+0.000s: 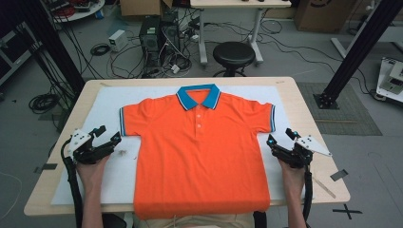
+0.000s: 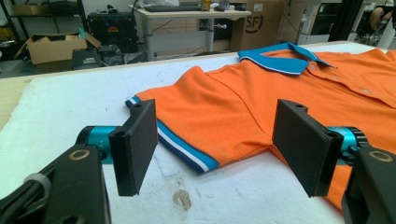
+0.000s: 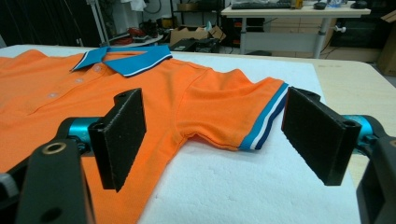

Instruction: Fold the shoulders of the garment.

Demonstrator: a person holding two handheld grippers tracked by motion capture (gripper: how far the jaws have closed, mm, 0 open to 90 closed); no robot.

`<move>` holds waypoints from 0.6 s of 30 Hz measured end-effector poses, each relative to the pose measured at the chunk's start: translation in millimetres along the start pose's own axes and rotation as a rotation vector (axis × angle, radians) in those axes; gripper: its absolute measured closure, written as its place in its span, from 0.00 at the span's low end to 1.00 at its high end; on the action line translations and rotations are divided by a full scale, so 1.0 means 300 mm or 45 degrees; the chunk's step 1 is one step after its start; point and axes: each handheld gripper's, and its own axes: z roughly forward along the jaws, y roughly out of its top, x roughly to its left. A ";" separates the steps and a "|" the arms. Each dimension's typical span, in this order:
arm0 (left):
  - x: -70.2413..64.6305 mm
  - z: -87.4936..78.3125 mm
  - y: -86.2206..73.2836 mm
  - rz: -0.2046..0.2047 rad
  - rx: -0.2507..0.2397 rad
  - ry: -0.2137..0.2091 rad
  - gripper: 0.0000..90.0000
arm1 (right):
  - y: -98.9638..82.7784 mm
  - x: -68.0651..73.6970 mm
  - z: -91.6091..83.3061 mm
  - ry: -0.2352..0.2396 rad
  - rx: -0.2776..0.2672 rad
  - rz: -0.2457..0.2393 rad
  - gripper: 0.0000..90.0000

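Observation:
An orange polo shirt point(image 1: 199, 152) with a blue collar point(image 1: 198, 96) lies flat, front up, on the white mat point(image 1: 109, 102); its hem hangs over the near table edge. My left gripper point(image 1: 108, 134) rests on the mat just left of the shirt's left sleeve point(image 2: 187, 135), jaws open and nothing between them point(image 2: 215, 149). On the other side my right gripper point(image 1: 280, 137) sits beside the right sleeve point(image 3: 261, 121), also open and empty point(image 3: 212, 140). Both sleeves have blue and white striped cuffs.
The mat covers a wooden table point(image 1: 304, 104). A small brown stain point(image 2: 183, 198) marks the mat near the left gripper. Beyond the table stand a black stool point(image 1: 233, 54), a computer tower point(image 1: 157, 38), cables on the floor and black frame posts point(image 1: 354, 52).

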 end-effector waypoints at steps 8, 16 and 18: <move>-0.008 0.002 0.001 0.022 0.008 0.020 0.35 | 0.000 -0.001 0.000 0.002 0.001 0.004 0.25; -0.025 0.017 0.006 0.089 0.068 0.048 0.35 | 0.001 0.003 0.002 -0.004 0.021 0.011 0.24; -0.033 0.021 0.006 0.113 0.078 0.063 0.35 | 0.001 0.004 0.003 -0.012 0.016 -0.003 0.24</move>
